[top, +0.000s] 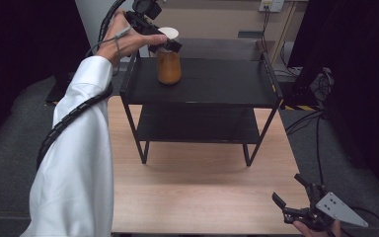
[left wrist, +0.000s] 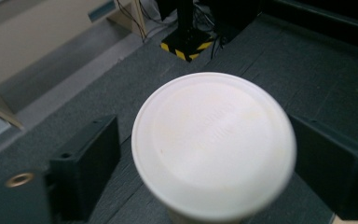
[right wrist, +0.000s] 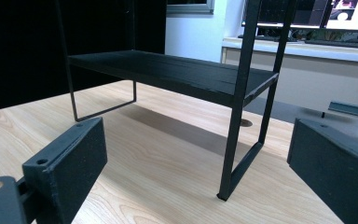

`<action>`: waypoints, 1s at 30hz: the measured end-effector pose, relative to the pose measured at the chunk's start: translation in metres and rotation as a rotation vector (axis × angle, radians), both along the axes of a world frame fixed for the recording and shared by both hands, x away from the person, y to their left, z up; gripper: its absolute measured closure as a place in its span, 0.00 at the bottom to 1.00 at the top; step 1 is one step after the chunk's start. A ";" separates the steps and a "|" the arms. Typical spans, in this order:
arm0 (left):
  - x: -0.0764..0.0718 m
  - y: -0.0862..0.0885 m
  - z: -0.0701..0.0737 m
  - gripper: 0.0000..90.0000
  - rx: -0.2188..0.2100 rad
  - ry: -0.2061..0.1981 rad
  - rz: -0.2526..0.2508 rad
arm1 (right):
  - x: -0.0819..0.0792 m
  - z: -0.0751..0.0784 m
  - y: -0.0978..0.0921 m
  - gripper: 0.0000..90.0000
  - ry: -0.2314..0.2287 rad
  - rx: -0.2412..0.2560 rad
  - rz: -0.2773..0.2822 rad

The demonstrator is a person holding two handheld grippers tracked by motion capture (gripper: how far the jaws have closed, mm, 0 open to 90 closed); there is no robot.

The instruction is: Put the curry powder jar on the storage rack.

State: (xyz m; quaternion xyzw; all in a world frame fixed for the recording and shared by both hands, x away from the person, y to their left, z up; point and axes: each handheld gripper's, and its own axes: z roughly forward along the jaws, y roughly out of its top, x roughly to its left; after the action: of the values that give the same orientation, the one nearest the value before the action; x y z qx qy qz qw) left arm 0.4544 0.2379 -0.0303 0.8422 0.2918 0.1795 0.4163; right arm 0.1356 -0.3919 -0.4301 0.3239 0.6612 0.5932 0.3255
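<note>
a clear plastic jar filled with amber-brown contents (top: pixel 169 65) and capped by a round white lid (left wrist: pixel 213 142) stands on the top shelf of a black metal two-tier rack (top: pixel 217 81) on the light wooden bench (top: pixel 197 192). the left gripper (top: pixel 170 43) is placed around the lid, fingers (left wrist: pixel 85 168) spread, not yet pressing. the jar is judged heavy, rigid and smooth-sided; a hold just below the lid is advised. the right gripper (top: pixel 288 195) hangs released by the bench's near corner.

The round white plastic lid (left wrist: pixel 213 142) hides its jar's body in the left gripper view. The high view's bottom edge crops the right hand (top: pixel 310 229).
</note>
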 end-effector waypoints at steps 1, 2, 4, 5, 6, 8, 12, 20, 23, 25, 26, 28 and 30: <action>0.000 0.000 0.000 0.08 0.000 0.000 0.000 | 0.000 0.000 0.000 0.05 0.000 0.000 0.000; -0.009 0.008 0.004 0.08 -0.012 -0.019 -0.008 | 0.000 0.000 0.000 0.05 0.001 0.001 -0.002; -0.019 0.017 0.010 0.07 -0.009 -0.040 -0.026 | 0.000 0.000 0.001 0.05 -0.001 -0.002 0.002; -0.025 0.020 0.013 0.07 0.001 -0.048 -0.033 | 0.000 0.000 0.001 0.05 -0.001 -0.003 0.003; -0.035 0.027 0.017 0.06 0.004 -0.062 -0.055 | 0.000 0.000 0.001 0.05 -0.002 -0.003 0.005; -0.046 0.034 0.019 0.07 0.005 -0.079 -0.073 | 0.000 0.001 0.002 0.05 -0.001 -0.005 0.008; -0.078 0.049 0.014 0.07 -0.001 -0.110 -0.118 | 0.001 0.001 0.003 0.05 0.003 -0.009 0.009; -0.126 0.067 -0.015 0.08 -0.005 -0.125 -0.175 | 0.002 0.001 0.005 0.05 0.006 -0.014 0.011; -0.145 0.069 -0.031 0.08 0.017 -0.134 -0.214 | 0.002 0.001 0.005 0.05 0.009 -0.015 0.013; -0.155 0.071 -0.040 0.07 0.019 -0.142 -0.230 | 0.002 0.001 0.006 0.05 0.009 -0.014 0.011; -0.155 0.071 -0.040 0.07 0.019 -0.142 -0.230 | 0.002 0.001 0.006 0.05 0.009 -0.014 0.011; -0.164 0.074 -0.045 0.07 0.022 -0.150 -0.229 | 0.002 0.001 0.006 0.05 0.012 -0.015 0.010; -0.174 0.081 -0.050 0.07 0.016 -0.159 -0.232 | 0.002 0.001 0.006 0.06 0.013 -0.018 0.010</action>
State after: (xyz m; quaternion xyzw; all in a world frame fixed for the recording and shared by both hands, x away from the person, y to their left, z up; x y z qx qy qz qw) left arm 0.2800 0.3189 -0.0803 0.8567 0.1571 0.1987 0.4494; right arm 0.1373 -0.3856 -0.4288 0.3217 0.6702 0.5868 0.3209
